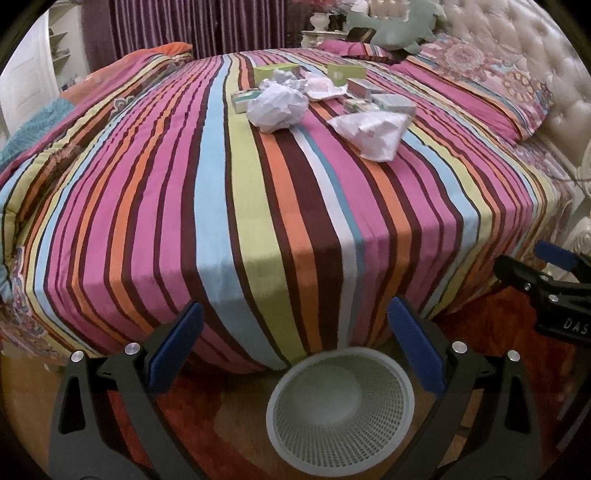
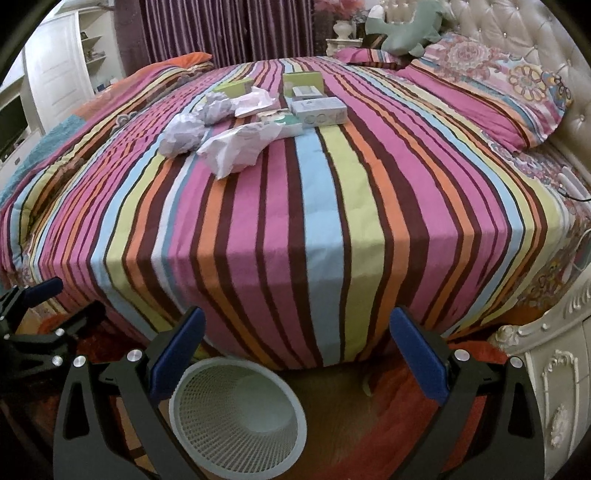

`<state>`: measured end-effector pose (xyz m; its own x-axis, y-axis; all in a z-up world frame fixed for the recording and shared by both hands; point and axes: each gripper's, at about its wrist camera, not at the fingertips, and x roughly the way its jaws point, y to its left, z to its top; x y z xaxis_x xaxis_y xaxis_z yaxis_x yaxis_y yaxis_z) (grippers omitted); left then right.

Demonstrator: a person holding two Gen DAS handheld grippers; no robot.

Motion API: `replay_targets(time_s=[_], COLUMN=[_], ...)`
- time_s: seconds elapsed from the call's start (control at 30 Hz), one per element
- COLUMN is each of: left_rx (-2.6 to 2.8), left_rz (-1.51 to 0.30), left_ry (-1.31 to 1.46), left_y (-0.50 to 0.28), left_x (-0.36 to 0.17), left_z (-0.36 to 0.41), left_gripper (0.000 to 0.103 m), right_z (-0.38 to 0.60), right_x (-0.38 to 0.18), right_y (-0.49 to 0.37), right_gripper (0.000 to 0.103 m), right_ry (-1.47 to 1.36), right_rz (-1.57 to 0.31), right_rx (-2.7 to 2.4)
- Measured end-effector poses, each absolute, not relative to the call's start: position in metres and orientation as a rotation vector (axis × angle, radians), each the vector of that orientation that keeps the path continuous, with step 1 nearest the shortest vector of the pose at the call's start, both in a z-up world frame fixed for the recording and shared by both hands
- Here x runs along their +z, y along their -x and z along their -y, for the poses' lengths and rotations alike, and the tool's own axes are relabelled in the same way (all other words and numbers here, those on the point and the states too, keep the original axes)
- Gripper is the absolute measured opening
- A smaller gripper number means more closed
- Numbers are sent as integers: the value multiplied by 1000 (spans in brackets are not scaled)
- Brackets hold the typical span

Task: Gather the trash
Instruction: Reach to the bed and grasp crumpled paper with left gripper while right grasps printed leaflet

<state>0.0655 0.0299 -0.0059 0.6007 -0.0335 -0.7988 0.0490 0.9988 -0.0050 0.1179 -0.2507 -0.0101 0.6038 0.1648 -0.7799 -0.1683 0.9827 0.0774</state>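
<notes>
Trash lies in the middle of a striped bed (image 1: 258, 221): a crumpled white paper ball (image 1: 277, 107), a flattened white wrapper (image 1: 373, 131) and several small cardboard boxes (image 1: 393, 103). The same pile shows in the right wrist view, with the paper ball (image 2: 183, 136), the wrapper (image 2: 240, 147) and a pale blue box (image 2: 319, 112). A white mesh waste basket (image 1: 341, 435) stands empty on the floor at the foot of the bed; it also shows in the right wrist view (image 2: 238, 443). My left gripper (image 1: 295, 343) is open and empty above the basket. My right gripper (image 2: 297, 349) is open and empty to the basket's right.
Patterned pillows (image 2: 491, 85) and a tufted headboard (image 2: 517, 33) are at the right. A carved white bedside cabinet (image 2: 554, 387) stands at the lower right. Purple curtains (image 1: 199, 26) hang behind the bed. A red patterned rug (image 2: 388, 424) covers the floor.
</notes>
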Motion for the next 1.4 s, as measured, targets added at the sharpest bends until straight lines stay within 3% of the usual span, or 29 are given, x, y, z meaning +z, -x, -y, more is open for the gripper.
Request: replay_targets(time_s=[0.53, 0.97, 1.4], left_rx=[2, 23, 2], left_rz=[-886, -857, -873], left_ry=[34, 68, 77], left_y=[-154, -254, -312], left_x=[6, 18, 11], left_z=[-49, -61, -49], left_gripper=[97, 97, 97], right_z=[266, 271, 251], right_x=[0, 16, 11], right_y=[-184, -292, -374], right_gripper=[96, 96, 96], right_ry=[-44, -65, 68], right_rz=[-851, -812, -808], right_rx=[178, 244, 297])
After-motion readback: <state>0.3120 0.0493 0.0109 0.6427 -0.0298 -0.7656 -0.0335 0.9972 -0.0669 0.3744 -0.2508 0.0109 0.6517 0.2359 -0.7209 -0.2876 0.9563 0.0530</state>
